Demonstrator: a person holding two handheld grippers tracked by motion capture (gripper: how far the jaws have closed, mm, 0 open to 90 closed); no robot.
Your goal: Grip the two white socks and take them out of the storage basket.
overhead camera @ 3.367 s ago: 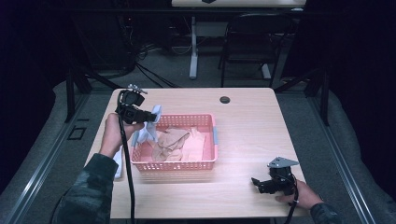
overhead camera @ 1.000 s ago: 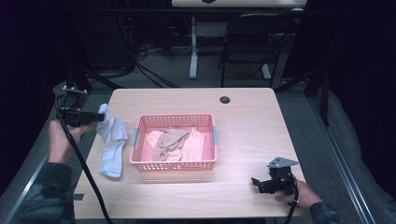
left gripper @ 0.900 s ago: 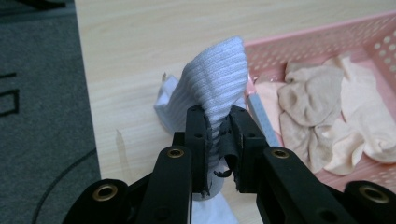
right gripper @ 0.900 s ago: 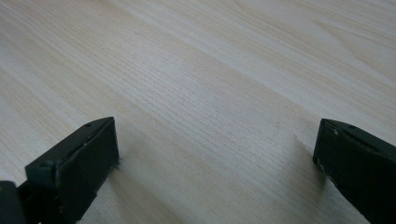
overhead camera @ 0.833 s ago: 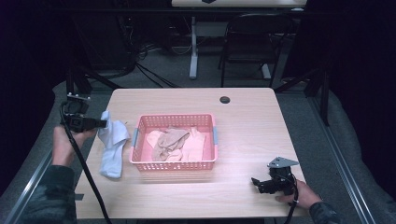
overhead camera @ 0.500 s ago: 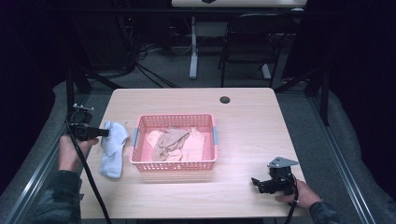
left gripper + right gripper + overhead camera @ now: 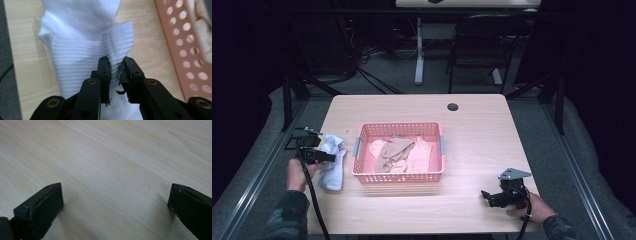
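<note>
Left tongs (image 7: 328,157) lowered white sock (image 7: 333,160), basket (image 7: 398,176) holds socks (image 7: 398,154)

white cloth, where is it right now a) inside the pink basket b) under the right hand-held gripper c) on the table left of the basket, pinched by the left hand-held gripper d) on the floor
c: the white cloth lies on the table beside the pink basket, a fold pinched in the left hand-held gripper.
</note>
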